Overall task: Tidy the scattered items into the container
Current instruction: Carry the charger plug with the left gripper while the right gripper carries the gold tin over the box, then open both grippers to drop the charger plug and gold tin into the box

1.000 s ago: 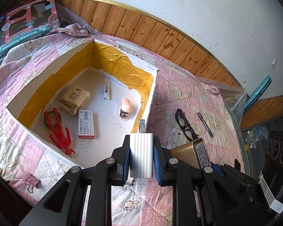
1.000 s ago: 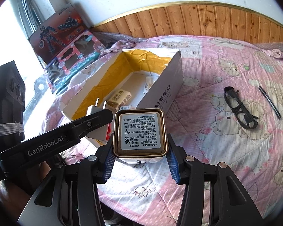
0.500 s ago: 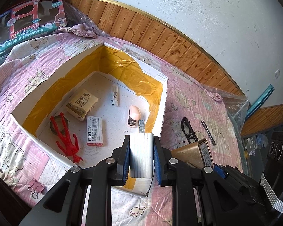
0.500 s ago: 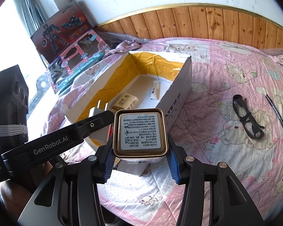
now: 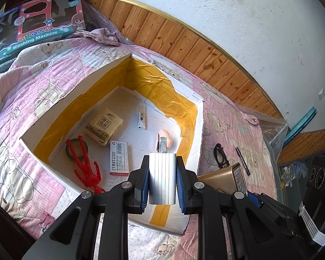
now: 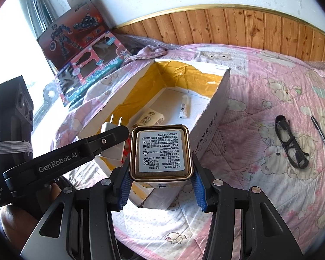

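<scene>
- Both claws are loaded: the left claw is clamped on a white plug adapter, and the right claw is clamped on a gold tin.
- Over the last second both claws have travelled forward, so the cardboard box now fills more of the left wrist view and the adapter hangs above its near wall, over the inside, where before it was short of the rim.
- That puts the left claw in a fair spot to let go; I judge the drop of the adapter to be the step in hand, with the tin to follow.
- From the right wrist view the tin sits just outside the box's near corner, beside the left claw, so it likely needs a little more travel toward the opening.
- White, ribbed along its sides and roughly oblong, the adapter points a metal prong away from the camera; the right wrist view shows two prongs standing up.
- Squarish with rounded corners, the tin carries a white printed label on its top face.
- Already lying on the box floor are a tissue pack, a staple box, a red toy figure, a lighter and a pink stapler.
- Out on the pink quilt, well apart from the box, remain black glasses and a pen, so the tidying is not finished.
</scene>
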Demonstrator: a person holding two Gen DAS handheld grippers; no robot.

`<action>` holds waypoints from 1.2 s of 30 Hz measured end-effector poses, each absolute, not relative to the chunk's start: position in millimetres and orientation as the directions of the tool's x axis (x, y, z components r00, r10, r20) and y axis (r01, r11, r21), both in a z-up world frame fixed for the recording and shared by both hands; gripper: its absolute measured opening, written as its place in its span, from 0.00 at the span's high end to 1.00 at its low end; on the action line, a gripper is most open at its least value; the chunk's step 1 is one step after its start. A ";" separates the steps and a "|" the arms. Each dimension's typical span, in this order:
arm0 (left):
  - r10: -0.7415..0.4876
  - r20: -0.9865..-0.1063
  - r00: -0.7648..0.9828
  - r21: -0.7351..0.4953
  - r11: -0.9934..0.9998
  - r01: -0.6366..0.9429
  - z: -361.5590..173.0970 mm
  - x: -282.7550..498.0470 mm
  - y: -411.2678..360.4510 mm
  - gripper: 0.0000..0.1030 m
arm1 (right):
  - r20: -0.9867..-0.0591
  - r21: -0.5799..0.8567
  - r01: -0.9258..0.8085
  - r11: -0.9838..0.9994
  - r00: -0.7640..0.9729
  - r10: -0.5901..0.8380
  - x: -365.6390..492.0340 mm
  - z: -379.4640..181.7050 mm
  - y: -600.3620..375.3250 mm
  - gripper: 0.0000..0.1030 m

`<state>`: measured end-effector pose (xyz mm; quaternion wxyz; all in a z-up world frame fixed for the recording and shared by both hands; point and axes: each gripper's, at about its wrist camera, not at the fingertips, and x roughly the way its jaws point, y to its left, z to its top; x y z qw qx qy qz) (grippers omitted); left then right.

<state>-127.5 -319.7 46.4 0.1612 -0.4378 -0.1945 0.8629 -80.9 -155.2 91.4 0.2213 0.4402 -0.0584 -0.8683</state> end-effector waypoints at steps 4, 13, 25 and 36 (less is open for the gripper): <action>0.446 -0.694 -0.566 -0.480 -0.872 -0.098 44.6 -131.4 -325.2 0.78 | -0.740 0.290 0.344 -0.893 -0.511 -0.438 -84.7 92.4 -162.5 0.50; 0.435 -0.687 -0.583 -0.482 -0.872 -0.082 47.4 -141.4 -338.7 0.78 | -0.742 0.274 0.371 -0.887 -0.506 -0.441 -93.8 95.2 -179.0 0.50; 0.419 -0.670 -0.612 -0.482 -0.874 -0.071 58.4 -163.5 -356.7 0.78 | -0.744 0.249 0.400 -0.882 -0.505 -0.438 -109.9 99.0 -196.3 0.50; 0.436 -0.667 -0.604 -0.473 -0.874 -0.109 66.2 -193.7 -350.2 0.78 | -0.757 0.237 0.413 -0.880 -0.489 -0.433 -124.8 90.7 -211.6 0.50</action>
